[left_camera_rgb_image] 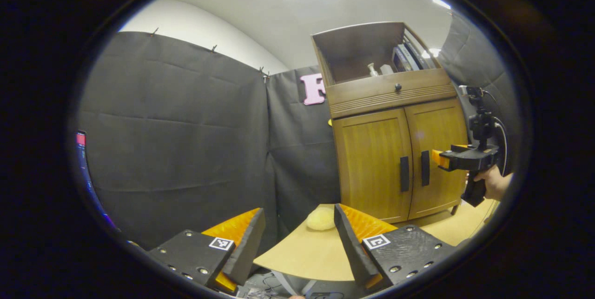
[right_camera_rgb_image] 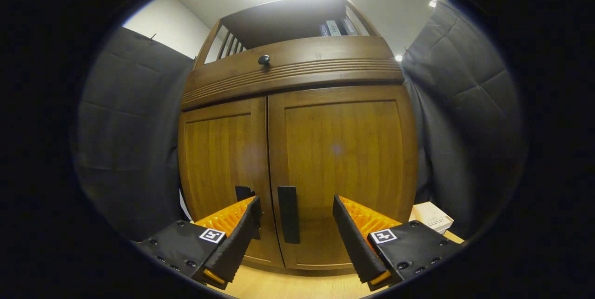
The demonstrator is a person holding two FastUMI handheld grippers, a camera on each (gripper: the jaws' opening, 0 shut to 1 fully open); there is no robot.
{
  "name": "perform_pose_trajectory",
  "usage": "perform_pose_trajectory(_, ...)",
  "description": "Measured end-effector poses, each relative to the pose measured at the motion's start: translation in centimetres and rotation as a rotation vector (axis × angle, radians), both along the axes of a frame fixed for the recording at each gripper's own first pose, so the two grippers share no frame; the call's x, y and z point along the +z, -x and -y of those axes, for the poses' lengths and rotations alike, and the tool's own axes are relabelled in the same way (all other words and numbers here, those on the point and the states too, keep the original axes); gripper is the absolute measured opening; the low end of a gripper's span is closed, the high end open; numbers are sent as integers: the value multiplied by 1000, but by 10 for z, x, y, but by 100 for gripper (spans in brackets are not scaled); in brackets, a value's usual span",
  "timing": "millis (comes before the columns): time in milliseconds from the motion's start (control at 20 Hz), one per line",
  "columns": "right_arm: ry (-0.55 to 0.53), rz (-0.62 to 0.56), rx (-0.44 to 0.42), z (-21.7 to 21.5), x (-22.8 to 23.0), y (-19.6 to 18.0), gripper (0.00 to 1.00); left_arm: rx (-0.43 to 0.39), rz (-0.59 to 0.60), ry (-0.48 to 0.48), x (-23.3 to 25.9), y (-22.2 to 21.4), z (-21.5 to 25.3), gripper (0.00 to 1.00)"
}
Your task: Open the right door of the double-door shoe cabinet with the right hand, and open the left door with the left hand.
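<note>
Two doors of the wooden shoe cabinet (right_camera_rgb_image: 297,159) are both closed, and each gripper is short of them. At the bottom of the right gripper view, the right gripper (right_camera_rgb_image: 295,229) has its jaws spread wide, gripping nothing; the black handle of the right door (right_camera_rgb_image: 288,220) sits in the gap between them, just beyond the tips and apart from both fingers. Its left finger partly covers the handle of the left door (right_camera_rgb_image: 245,194). The right door (right_camera_rgb_image: 344,173) takes up the centre of that view, the left door (right_camera_rgb_image: 223,164) the centre left, and a small pale box (right_camera_rgb_image: 432,217) lies at lower right beside the cabinet. Higher up, a dark knob (right_camera_rgb_image: 264,60) sits on the drawer front, and an open shelf tops the cabinet. At the bottom of the left gripper view, the left gripper (left_camera_rgb_image: 297,238) also has its jaws wide apart and empty, over the near edge of the light wooden bench (left_camera_rgb_image: 302,257). Farther on, a pale yellow round object (left_camera_rgb_image: 320,219) rests on the bench near the cabinet's foot. At right of that view, a hand (left_camera_rgb_image: 495,182) holds the right gripper level with the two handles.
</note>
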State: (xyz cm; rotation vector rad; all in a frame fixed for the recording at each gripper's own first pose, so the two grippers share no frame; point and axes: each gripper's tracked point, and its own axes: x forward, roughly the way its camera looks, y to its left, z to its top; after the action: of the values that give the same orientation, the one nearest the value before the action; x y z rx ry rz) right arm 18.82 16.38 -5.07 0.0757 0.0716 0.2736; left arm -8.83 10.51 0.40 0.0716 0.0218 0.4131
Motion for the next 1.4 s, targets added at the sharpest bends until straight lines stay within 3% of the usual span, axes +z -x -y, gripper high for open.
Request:
perform_pose_trajectory(600, 14, -131, -5, -32, -56, -58, 97, 114, -31, -3, 5, 9, -5, 87)
perform_pose_trajectory(650, 16, -145, -9, -33, -62, -62, 85, 118, -33, -3, 6, 9, -6, 87)
perform_pose_trajectory(700, 12, -156, -10, -36, -66, -66, 84, 123, -33, -3, 5, 10, -6, 87)
perform_pose_trajectory(800, 23, -181, -18, -39, -73, -70, 63, 133, -33, -6, 5, 10, -7, 87)
perform_pose_trajectory(900, 22, -192, -12, -42, -77, -72, 53, 138, -35, -6, 5, 10, -7, 85)
perform_pose_trajectory(950, 19, -193, -13, -42, -74, -72, 54, 139, -36, -5, 4, 10, -7, 84)
perform_pose_trajectory(1000, 15, -192, 0, -45, -76, -73, 43, 140, -35, -5, 4, 11, -7, 87)
perform_pose_trajectory(1250, 64, -184, 22, -39, -77, -73, 25, 131, -30, -2, 4, 9, -7, 87)
perform_pose_trajectory(1300, 55, -180, 20, -42, -76, -71, 11, 126, -29, 0, 3, 9, -7, 87)
perform_pose_trajectory(1400, 76, -178, 26, -39, -72, -67, 13, 115, -24, 2, 4, 8, -6, 87)
